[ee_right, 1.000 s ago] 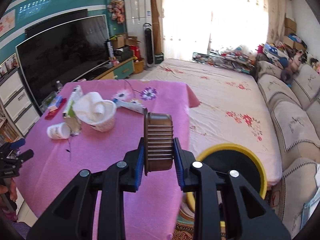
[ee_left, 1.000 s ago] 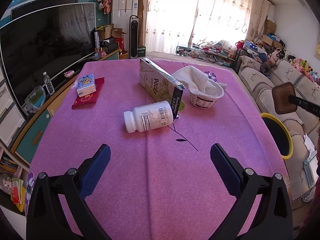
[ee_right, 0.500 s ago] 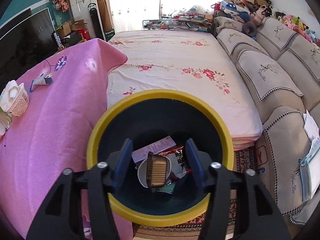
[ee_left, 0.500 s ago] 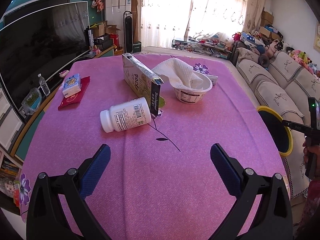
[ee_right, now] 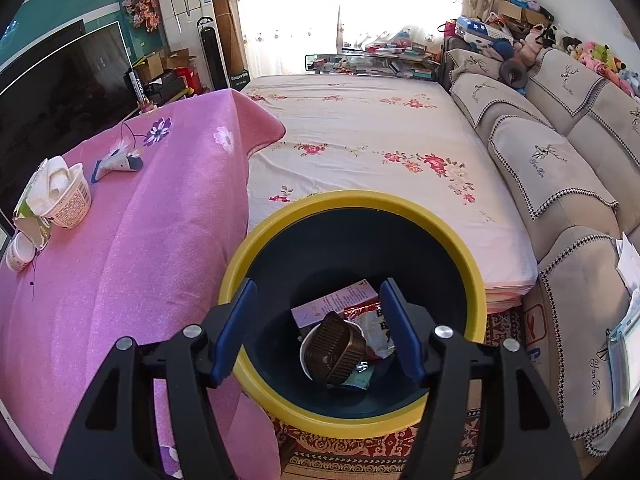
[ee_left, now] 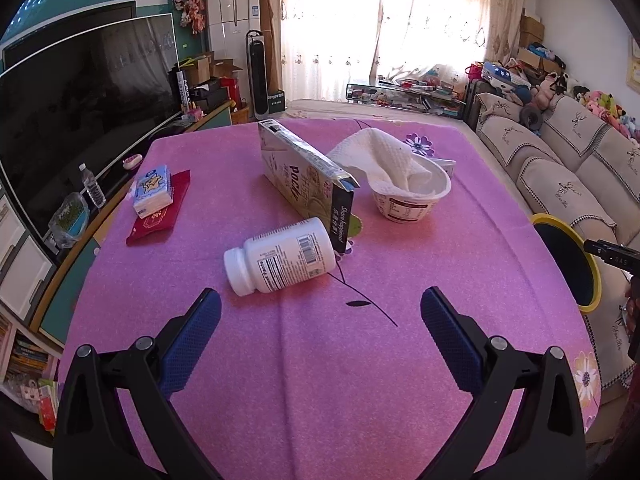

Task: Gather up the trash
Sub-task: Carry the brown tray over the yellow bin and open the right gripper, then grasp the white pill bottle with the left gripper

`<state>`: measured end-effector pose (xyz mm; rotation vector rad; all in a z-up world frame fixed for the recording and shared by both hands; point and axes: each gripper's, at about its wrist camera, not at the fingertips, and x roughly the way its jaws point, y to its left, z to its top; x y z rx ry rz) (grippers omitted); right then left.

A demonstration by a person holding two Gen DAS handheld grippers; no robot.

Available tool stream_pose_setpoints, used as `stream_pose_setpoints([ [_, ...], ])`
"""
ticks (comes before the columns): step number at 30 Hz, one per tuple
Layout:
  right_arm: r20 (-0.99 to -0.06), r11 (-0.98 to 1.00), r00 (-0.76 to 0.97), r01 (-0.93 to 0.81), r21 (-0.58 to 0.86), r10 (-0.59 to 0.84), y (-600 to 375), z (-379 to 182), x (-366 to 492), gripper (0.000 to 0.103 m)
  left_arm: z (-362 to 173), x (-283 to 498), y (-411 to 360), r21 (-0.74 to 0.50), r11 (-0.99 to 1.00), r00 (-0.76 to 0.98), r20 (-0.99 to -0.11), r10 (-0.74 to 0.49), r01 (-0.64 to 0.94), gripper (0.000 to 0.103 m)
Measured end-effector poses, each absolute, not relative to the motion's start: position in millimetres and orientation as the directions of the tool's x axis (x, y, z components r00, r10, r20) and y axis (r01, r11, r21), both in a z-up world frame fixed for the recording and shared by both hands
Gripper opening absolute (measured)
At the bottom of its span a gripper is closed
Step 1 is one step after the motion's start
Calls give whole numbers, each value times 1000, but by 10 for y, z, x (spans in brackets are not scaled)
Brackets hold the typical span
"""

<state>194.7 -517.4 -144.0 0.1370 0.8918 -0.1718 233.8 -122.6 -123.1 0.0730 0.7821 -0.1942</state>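
pink cloth covers the table [ee_left: 320, 360] where your left gripper [ee_left: 320, 308] waits with fingers wide and empty. just ahead of its left finger lies the white bottle [ee_left: 280, 256] on its side, touching the snack box [ee_left: 308, 180]; beyond stands the cup with tissue [ee_left: 408, 192]. your right gripper [ee_right: 316, 320] hangs wide and empty over the yellow bin [ee_right: 352, 204], the brown tray [ee_right: 334, 354] lying inside below its fingers. for the bottle, come across its body, not the cap, and close slowly so it does not roll.

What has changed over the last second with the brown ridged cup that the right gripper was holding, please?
The right gripper swung from the table to above the yellow-rimmed bin, opened and dropped the brown cup inside. The left gripper stayed open above the table; bottle untouched.
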Motion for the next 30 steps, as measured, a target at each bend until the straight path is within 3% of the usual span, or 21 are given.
stream_pose_setpoints([
  [5, -785, 982, 614, 186, 41, -83, -5038, -1420, 2005, 62, -1328, 2635, -1113, 17, 979, 674, -727, -127, 203, 98],
  [15, -781, 989, 623, 139, 57, -43, -4842, -1407, 2122, 62, -1688, 2990, -1096, -87, 995, 639, -769, -37, -47, 98],
  [27, -778, 989, 629, 122, 78, -16, -4836, -1453, 2119, 62, -1858, 3208, -1060, -107, 986, 628, -778, -2, -129, 98],
  [29, -779, 989, 626, 122, 78, -16, -4845, -1459, 2120, 62, -1884, 3244, -1028, -105, 985, 628, -778, 3, -135, 94],
  [30, -780, 989, 626, 123, 78, -16, -4845, -1465, 2115, 62, -1893, 3254, -1012, -107, 986, 627, -779, -1, -131, 87],
])
